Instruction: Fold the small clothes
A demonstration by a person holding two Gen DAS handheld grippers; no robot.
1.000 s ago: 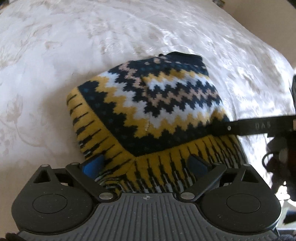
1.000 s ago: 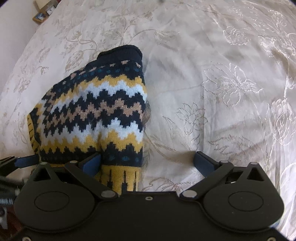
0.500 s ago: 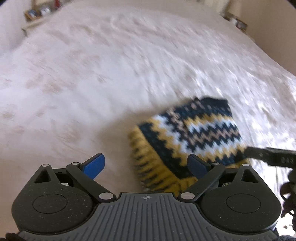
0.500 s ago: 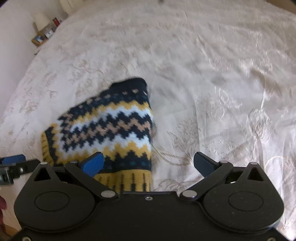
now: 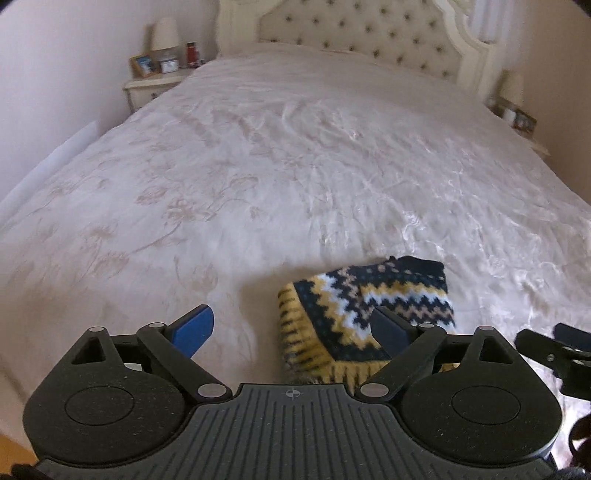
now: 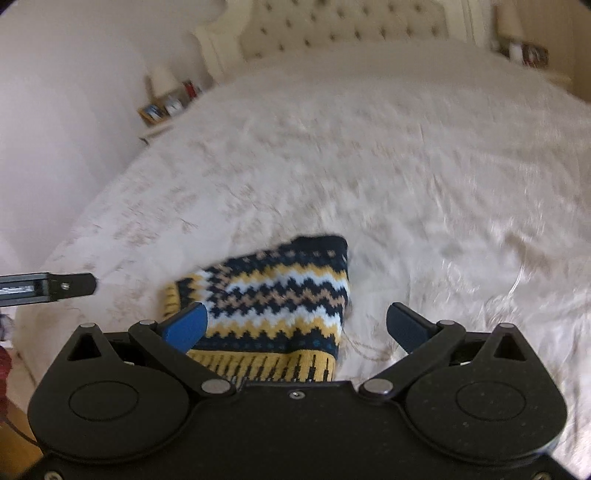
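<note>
Now folded sweater (image 5: 365,306) on bed (image 5: 258,166) (both grippers empty).

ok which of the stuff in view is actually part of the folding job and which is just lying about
Part of the job:
- folded zigzag-knit sweater
- left tool, jaws closing, nothing between them
- right tool, open, holding nothing
- bedspread it lies on

Just lying about:
- nightstand
- lamp
- picture frame
- headboard

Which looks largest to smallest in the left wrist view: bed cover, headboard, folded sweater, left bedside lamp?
1. bed cover
2. headboard
3. folded sweater; it looks about as large as the headboard, and it lies nearer the camera, so this order is unsure
4. left bedside lamp
</note>
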